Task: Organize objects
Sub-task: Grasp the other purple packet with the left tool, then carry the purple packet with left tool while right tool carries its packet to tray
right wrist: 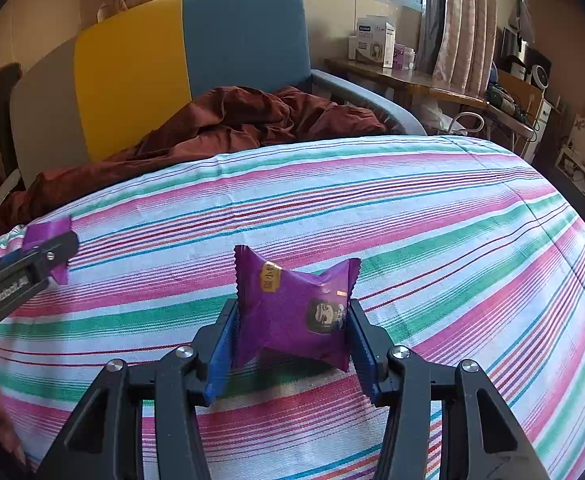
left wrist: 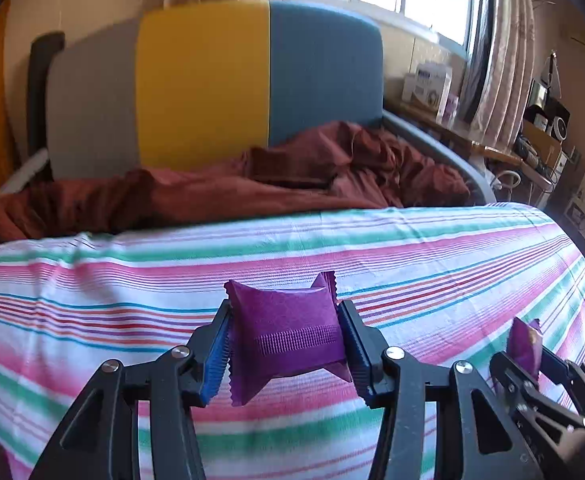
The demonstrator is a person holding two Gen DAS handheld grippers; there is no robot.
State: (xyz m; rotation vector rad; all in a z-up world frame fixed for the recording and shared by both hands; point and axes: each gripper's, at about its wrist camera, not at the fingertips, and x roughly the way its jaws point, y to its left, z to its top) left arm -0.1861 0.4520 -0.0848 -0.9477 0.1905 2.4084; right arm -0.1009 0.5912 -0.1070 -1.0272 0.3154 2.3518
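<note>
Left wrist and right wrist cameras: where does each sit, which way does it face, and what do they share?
Left wrist: rides the left hand-held gripper, looking forward and down across the striped bed to the headboard; its pads pinch a purple packet; the right hand-held gripper shows at lower right.
Right wrist: rides the right hand-held gripper, facing likewise; its pads pinch a printed purple packet; the left hand-held gripper shows at left.
Shared: bed, headboard, brown blanket, window, both packets.
</note>
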